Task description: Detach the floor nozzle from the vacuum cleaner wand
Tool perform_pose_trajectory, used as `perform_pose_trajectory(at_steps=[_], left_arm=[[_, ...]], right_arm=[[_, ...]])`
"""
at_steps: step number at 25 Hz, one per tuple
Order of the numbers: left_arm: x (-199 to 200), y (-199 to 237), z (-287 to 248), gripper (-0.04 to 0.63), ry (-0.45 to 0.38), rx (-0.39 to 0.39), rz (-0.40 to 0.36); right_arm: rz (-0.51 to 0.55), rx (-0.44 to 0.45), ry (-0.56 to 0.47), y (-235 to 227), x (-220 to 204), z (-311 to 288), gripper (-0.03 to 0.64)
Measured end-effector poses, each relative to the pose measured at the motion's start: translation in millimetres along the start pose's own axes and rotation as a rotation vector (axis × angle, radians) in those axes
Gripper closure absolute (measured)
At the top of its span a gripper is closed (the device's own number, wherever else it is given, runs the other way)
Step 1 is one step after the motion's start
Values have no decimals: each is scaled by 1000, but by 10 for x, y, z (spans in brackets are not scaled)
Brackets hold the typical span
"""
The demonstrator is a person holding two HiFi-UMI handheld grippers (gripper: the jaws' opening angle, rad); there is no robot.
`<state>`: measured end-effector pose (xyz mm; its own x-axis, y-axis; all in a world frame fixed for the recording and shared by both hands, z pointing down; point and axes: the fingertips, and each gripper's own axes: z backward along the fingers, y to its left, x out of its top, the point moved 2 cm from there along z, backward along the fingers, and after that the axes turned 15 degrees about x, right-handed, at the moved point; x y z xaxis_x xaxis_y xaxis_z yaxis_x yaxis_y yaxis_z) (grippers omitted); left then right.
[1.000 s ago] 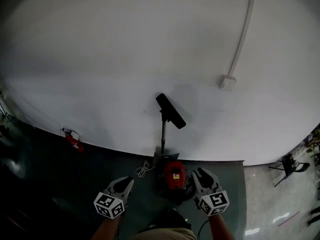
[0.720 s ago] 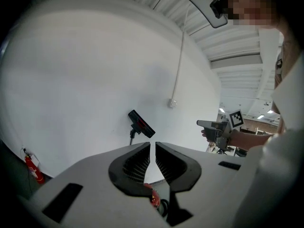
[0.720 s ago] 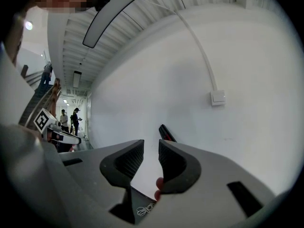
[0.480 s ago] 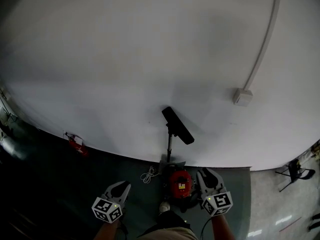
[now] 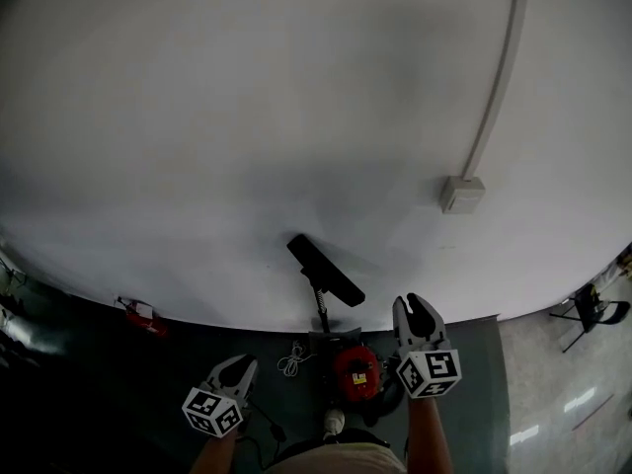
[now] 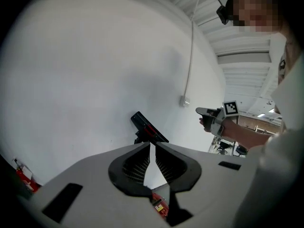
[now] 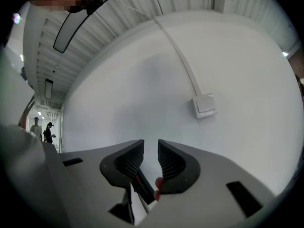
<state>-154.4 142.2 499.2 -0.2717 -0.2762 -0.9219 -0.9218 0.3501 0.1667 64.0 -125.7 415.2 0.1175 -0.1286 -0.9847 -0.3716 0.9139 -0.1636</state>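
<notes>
A black floor nozzle (image 5: 326, 271) leans tilted against the white wall on top of a thin wand (image 5: 321, 316). The wand rises from a red vacuum body (image 5: 355, 371) on the dark floor. My right gripper (image 5: 415, 312) is held up just right of the nozzle, apart from it, its jaws nearly together and empty. My left gripper (image 5: 238, 371) hangs lower left of the vacuum, shut and empty. In the left gripper view the nozzle (image 6: 148, 128) shows beyond the shut left gripper (image 6: 151, 144), with the right gripper (image 6: 205, 113) farther right. Behind the right gripper (image 7: 151, 142) the nozzle (image 7: 144, 186) shows.
A white wall box (image 5: 461, 195) with a conduit (image 5: 499, 77) running up sits to the right above the nozzle. A white cord (image 5: 293, 360) lies left of the vacuum, and a small red item (image 5: 141, 314) at the wall base. A folding chair (image 5: 592, 309) stands far right.
My right gripper has risen from beside the red body to the height of the wand, close to the nozzle. The left gripper stays low at the left. The head view has shifted.
</notes>
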Motion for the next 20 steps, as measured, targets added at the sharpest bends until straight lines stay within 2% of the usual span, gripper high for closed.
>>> perform_pose_trajectory(at_steps=[4, 7, 10, 14, 20], left_arm=[[46, -47, -378, 552, 8, -35, -24], [42, -99, -592, 552, 19, -57, -49], [19, -82, -757, 552, 28, -68, -67], [-4, 0, -985, 551, 36, -83, -90], [-7, 124, -1415, 551, 60, -132, -111]], right_arm=[[52, 30, -97, -169, 413, -375, 526], [111, 89, -74, -203, 477, -565, 526], [151, 150, -9, -131, 346, -591, 526], [136, 191, 80, 45, 20, -526, 526], [144, 208, 190, 243, -402, -561, 526]])
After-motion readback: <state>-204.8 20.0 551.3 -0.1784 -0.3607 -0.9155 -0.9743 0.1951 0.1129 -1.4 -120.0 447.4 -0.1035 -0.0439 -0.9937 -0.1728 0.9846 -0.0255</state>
